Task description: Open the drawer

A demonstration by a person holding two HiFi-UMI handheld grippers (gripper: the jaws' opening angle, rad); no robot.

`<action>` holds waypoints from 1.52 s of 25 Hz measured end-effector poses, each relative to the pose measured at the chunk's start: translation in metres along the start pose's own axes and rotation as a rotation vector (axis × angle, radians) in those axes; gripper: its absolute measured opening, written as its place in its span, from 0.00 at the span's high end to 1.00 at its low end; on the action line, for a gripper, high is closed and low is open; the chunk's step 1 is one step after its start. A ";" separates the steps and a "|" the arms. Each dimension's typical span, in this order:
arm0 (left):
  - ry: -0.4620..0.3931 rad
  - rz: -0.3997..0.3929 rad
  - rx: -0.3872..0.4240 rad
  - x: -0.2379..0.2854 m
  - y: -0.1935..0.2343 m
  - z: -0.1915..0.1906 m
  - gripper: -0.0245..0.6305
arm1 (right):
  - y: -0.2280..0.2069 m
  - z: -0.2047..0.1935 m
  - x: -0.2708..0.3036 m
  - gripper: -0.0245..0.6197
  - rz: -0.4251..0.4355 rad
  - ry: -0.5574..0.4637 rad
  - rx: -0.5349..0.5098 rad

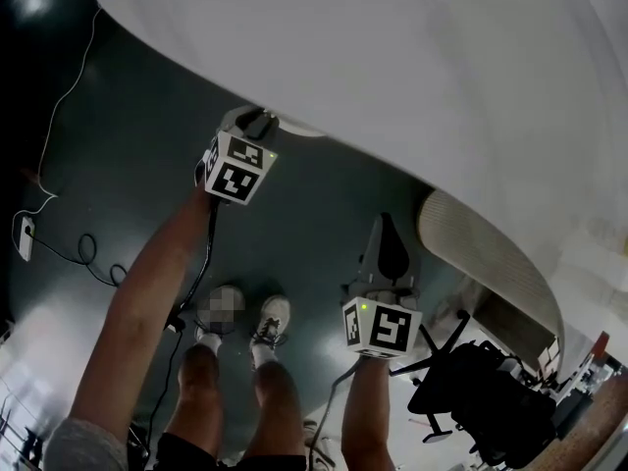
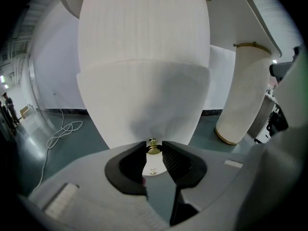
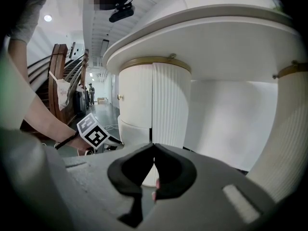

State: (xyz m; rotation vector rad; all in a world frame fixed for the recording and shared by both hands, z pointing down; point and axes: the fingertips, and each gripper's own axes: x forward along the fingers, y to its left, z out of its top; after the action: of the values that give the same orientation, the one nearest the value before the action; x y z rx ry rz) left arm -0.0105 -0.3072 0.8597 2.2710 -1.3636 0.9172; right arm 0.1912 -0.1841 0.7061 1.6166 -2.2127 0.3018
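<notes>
Reaching under the white tabletop (image 1: 412,57) with the left gripper (image 2: 154,146), narrowed onto the small brass knob (image 2: 153,150) low on the ribbed white drawer (image 2: 144,100) at far left, seemingly pinching it. Holding the right gripper (image 3: 154,147) nearer, to the right, pressed shut on nothing, well apart from the drawer.

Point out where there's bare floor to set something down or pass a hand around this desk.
Bare floor lies between the drawer pedestal and the ribbed pedestal, and left of the person's left arm, up to the cable. Crowded: the office chair by the right hand-held gripper, and the brass knob, gripped by the left hand-held gripper.
</notes>
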 end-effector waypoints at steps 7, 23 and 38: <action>-0.005 0.000 -0.028 -0.015 -0.004 -0.016 0.79 | 0.003 0.003 -0.003 0.96 0.003 0.004 -0.020; 0.032 -0.005 -0.052 -0.068 -0.011 -0.062 0.79 | 0.034 0.005 -0.019 0.96 0.036 0.021 -0.016; 0.061 -0.016 -0.049 -0.111 -0.019 -0.108 0.79 | 0.058 0.003 -0.029 0.96 0.041 0.030 -0.021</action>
State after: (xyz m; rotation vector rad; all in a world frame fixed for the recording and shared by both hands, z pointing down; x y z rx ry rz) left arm -0.0688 -0.1620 0.8647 2.1970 -1.3256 0.9296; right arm 0.1434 -0.1417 0.6935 1.5472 -2.2215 0.3115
